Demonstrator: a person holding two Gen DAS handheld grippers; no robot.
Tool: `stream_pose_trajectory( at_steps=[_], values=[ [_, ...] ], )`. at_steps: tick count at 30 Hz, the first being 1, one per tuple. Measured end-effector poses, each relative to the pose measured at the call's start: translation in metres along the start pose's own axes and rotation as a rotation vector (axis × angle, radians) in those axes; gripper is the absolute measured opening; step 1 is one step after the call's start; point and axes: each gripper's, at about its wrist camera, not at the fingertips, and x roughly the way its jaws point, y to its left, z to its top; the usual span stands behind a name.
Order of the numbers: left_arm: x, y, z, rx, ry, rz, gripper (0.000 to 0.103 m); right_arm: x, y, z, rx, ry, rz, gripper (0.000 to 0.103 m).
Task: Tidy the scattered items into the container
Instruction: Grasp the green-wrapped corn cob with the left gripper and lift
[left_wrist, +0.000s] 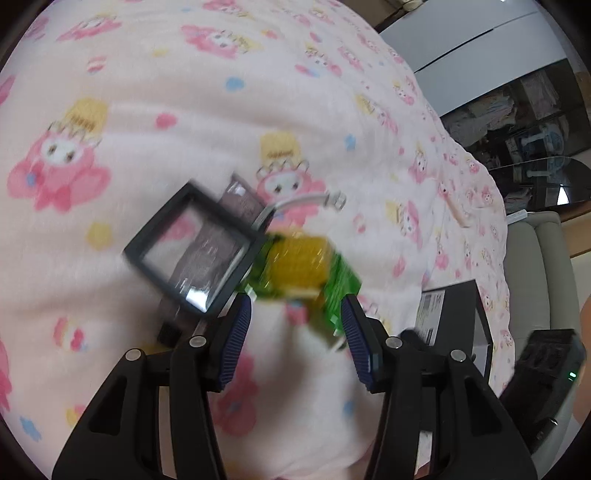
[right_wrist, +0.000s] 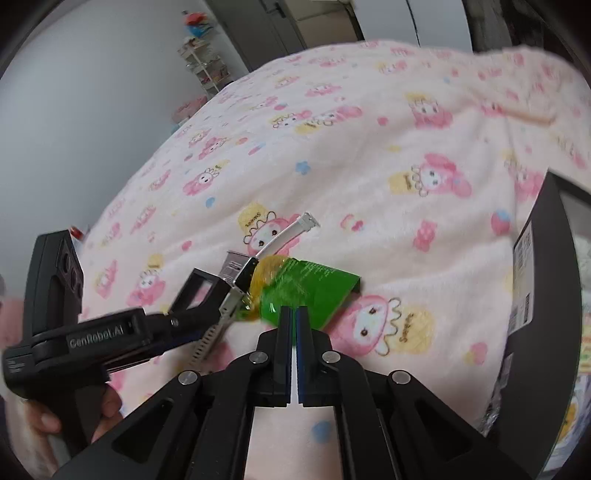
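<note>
Over pink cartoon bedding, "GenRobot.AI"-marked left hand-held gripper (left_wrist: 295, 332) gapes; right hand-held gripper (right_wrist: 293, 321) pinches green packet (right_wrist: 306, 291).

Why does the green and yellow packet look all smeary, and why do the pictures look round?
Left wrist view: the green and yellow packet and the black square frame are smeared by motion blur, with white glare on the frame's clear middle. Right wrist view: the packet is only a little soft. Both views: the fisheye lens bends the pink blanket and darkens the corners.
</note>
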Motion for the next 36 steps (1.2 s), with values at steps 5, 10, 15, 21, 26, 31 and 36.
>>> stream_pose_trajectory(
  at_steps=[5,10,15,21,26,31,36],
  values=[
    [0.025,-0.018,0.034,0.048,0.026,0.011,0.051,0.027,-0.024,0.009,0.144,0.052,0.017,0.056],
    [0.073,-0.015,0.042,0.024,0.163,0.027,0.062,0.065,-0.03,0.013,0.181,0.122,0.097,0.066],
    [0.075,-0.033,0.026,0.159,0.142,0.114,0.059,0.081,-0.031,0.007,0.197,0.117,0.12,0.052],
    [0.049,-0.045,-0.001,0.187,0.162,-0.008,0.058,0.035,-0.02,-0.004,0.157,0.047,0.095,0.04],
    [0.021,-0.082,-0.057,0.315,0.201,-0.054,0.058,-0.03,-0.018,-0.039,0.097,0.014,0.029,0.041],
    [-0.012,-0.112,-0.124,0.411,0.255,-0.13,0.057,-0.102,-0.024,-0.091,0.09,-0.02,0.007,0.041],
    [0.003,-0.142,-0.183,0.474,0.34,-0.145,0.056,-0.146,-0.046,-0.141,0.09,-0.033,-0.06,0.042]
  ],
)
